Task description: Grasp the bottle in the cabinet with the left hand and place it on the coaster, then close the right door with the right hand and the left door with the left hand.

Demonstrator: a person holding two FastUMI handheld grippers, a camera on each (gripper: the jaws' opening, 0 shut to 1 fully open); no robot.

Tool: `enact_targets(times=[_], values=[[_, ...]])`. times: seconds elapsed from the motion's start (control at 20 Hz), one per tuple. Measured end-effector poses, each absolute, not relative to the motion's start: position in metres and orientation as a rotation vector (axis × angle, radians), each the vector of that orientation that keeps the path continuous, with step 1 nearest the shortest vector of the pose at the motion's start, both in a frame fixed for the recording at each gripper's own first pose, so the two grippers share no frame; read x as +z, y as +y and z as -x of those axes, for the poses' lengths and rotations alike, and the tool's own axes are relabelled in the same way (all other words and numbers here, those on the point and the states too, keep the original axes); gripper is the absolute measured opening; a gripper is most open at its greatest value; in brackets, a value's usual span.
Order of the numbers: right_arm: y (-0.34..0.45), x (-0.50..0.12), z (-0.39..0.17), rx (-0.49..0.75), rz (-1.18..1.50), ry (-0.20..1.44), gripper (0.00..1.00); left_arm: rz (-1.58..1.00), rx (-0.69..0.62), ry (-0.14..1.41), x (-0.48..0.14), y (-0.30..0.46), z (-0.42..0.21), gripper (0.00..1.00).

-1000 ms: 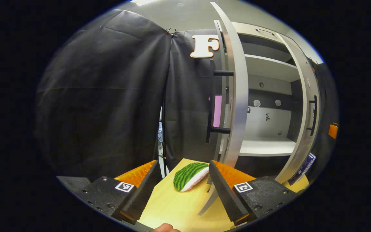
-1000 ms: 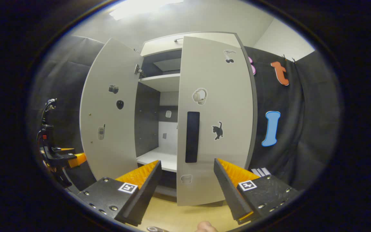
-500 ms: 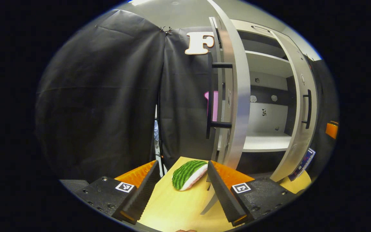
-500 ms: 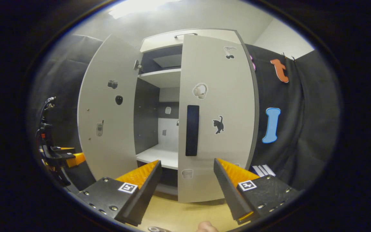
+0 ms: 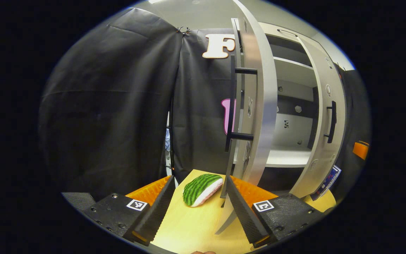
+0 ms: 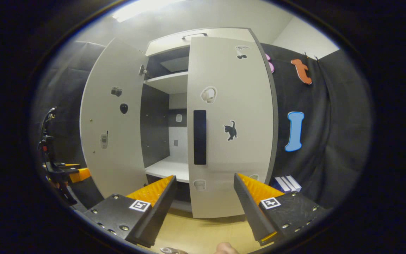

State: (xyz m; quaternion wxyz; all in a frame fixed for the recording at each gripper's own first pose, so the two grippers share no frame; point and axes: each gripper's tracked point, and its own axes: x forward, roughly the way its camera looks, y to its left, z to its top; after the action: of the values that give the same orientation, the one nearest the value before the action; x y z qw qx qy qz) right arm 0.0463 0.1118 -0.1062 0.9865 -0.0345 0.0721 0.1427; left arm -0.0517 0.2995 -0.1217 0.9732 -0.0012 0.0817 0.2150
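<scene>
My left gripper (image 5: 197,208) hangs with jaws spread and nothing between them, just in front of the edge of the left door (image 5: 259,116), which stands open with its black handle (image 5: 232,106) facing left. A watermelon-patterned coaster (image 5: 202,184) lies on the wooden table (image 5: 189,229) beyond my fingers, near the door's foot. I cannot make out the bottle; the lower shelf (image 5: 287,160) looks bare. My right gripper (image 6: 204,208) is also spread and holding nothing, facing the right door (image 6: 231,127), which is partly open, its dark handle (image 6: 200,137) straight ahead. The left gripper (image 6: 72,173) shows at the far left of the right gripper view.
</scene>
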Motion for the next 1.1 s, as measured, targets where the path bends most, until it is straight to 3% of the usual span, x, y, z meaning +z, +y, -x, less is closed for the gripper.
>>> enact_targets(times=[0.8,0.85,0.95,1.0,1.1], values=[[0.08,-0.102,-0.053,0.249,0.09,0.144,0.98,-0.007,0.141,0.166,-0.126,0.181,-0.005,0.94],[0.079,-0.101,-0.054,0.244,0.09,0.143,0.98,0.001,0.124,0.161,-0.126,0.174,-0.009,0.89],[0.075,-0.1,-0.054,0.234,0.091,0.138,0.98,0.024,0.082,0.157,-0.128,0.158,-0.015,0.89],[0.073,-0.099,-0.055,0.229,0.091,0.135,0.98,0.034,0.062,0.156,-0.128,0.151,-0.019,0.94],[0.07,-0.098,-0.055,0.219,0.093,0.13,0.98,0.037,0.044,0.161,-0.128,0.141,-0.023,0.94]])
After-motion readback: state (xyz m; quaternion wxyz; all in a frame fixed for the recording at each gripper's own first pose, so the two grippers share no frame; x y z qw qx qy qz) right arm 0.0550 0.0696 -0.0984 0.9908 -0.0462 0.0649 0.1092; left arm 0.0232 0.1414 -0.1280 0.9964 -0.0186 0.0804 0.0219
